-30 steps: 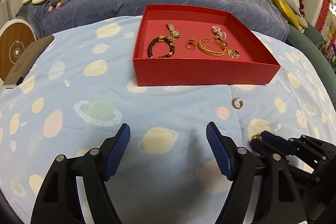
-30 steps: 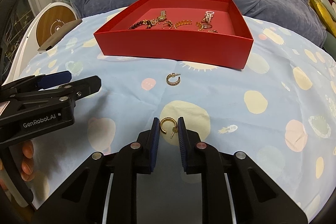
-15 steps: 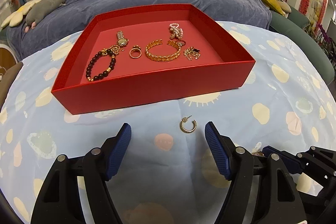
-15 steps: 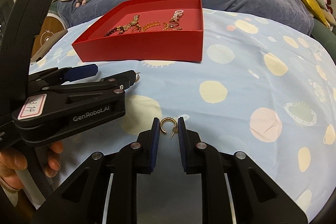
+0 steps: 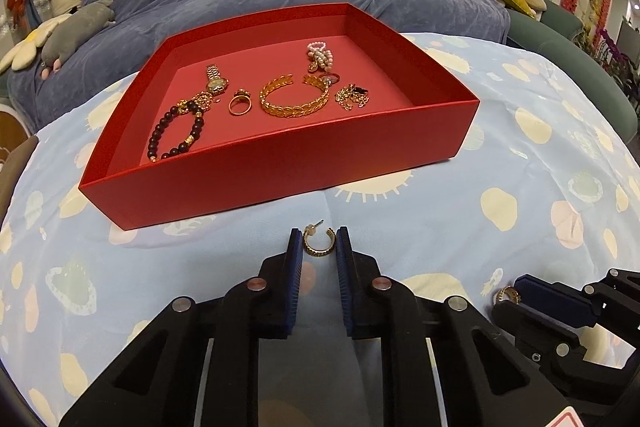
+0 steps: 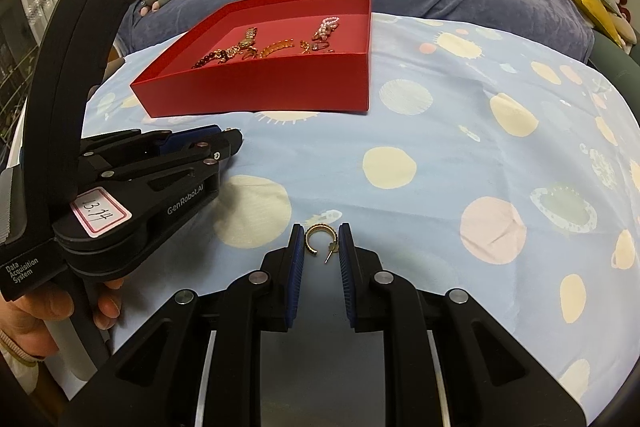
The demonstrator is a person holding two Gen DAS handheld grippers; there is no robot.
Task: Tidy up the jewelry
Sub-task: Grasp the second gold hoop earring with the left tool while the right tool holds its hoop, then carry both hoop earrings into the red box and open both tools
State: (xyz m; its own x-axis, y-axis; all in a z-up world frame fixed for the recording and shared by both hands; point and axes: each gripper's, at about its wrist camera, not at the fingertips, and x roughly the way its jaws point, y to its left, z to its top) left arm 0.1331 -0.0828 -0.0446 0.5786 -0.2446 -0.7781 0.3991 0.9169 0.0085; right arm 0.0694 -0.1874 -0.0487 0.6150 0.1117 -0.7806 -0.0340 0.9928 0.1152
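Each gripper (image 5: pixel 319 247) (image 6: pixel 321 245) clamps — an earring (image 5: pixel 318 243) (image 6: pixel 320 241).

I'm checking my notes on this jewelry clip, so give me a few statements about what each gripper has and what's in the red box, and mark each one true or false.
1. The left gripper has its pads on either side of a gold hoop earring. True.
2. The right gripper is wide open with nothing between its pads. False: its pads sit close on either side of a second gold hoop earring.
3. The red box holds a dark beaded bracelet and a gold leaf bangle. True.
4. Both hoop earrings already lie inside the red box. False: both are outside it, over the patterned tablecloth.
5. A gold wristwatch lies in the box. True.
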